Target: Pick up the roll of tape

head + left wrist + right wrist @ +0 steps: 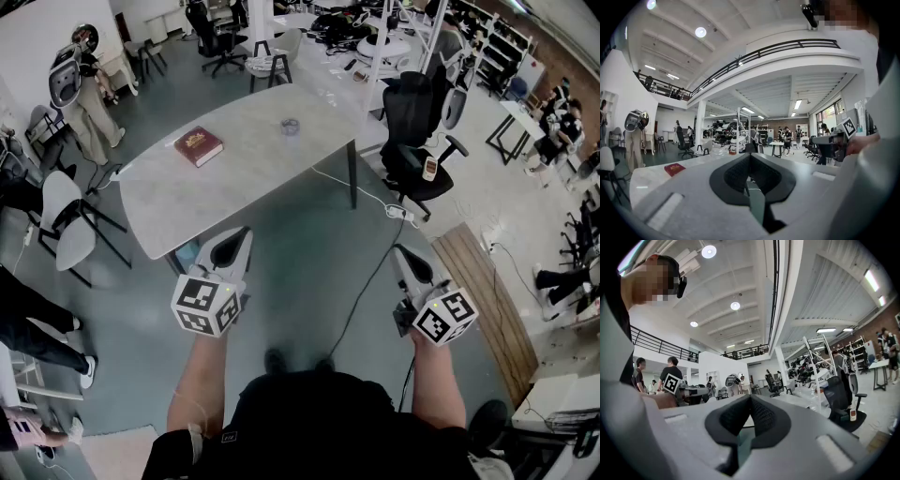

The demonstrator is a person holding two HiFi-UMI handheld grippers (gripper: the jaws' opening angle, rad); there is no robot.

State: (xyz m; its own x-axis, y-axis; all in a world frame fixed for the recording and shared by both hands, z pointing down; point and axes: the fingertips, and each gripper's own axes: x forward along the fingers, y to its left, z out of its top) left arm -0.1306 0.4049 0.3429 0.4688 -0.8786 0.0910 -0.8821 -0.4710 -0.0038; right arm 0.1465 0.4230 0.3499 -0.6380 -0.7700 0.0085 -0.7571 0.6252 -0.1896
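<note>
The roll of tape [290, 126], small and grey, lies on the far part of the grey table [253, 178]. A red book [198, 146] rests to its left. Both grippers are held level in front of the table's near edge, well short of the tape. My left gripper [240, 236] is shut with nothing in it, and its jaws meet in the left gripper view [749, 157]. My right gripper [402, 253] is also shut and empty [750, 398]. The book [674, 168] shows low on the left in the left gripper view; I cannot make out the tape there.
A black office chair [422, 159] stands right of the table and a white chair [58, 220] to its left. A cable [370, 272] runs over the floor between the grippers. A person [80, 94] stands at the far left, with more desks and chairs behind.
</note>
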